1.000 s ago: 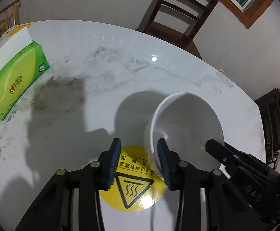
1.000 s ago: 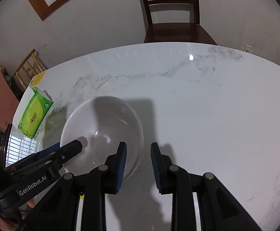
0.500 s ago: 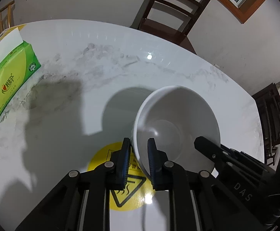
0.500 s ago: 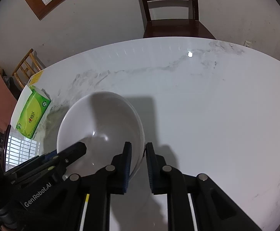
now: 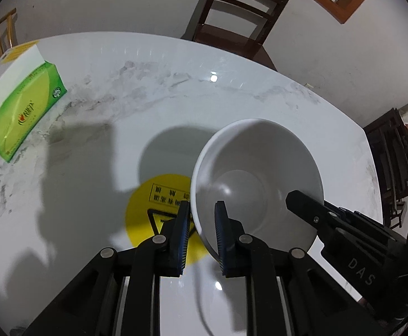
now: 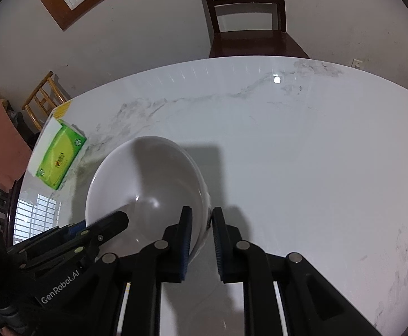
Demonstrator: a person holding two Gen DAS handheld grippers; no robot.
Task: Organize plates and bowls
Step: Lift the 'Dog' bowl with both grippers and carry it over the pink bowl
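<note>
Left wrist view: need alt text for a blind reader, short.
The left gripper has its jaws clamped on the near rim of a white bowl, while the right gripper grips the bowl's opposite rim. Under them a white marble table carries a yellow warning sticker and a green tissue box, with a dark wooden chair beyond.

glossy white ceramic-looking bowl (image 5: 260,173) on polished marble-look table (image 5: 148,89).

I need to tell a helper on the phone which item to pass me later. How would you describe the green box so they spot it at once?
Start from the big white marble table with the dark wooden chair behind it. Go to the table's edge away from the white bowl: the green box lies flat there. It is the only brightly coloured packet, lime green with yellow panels.
</note>
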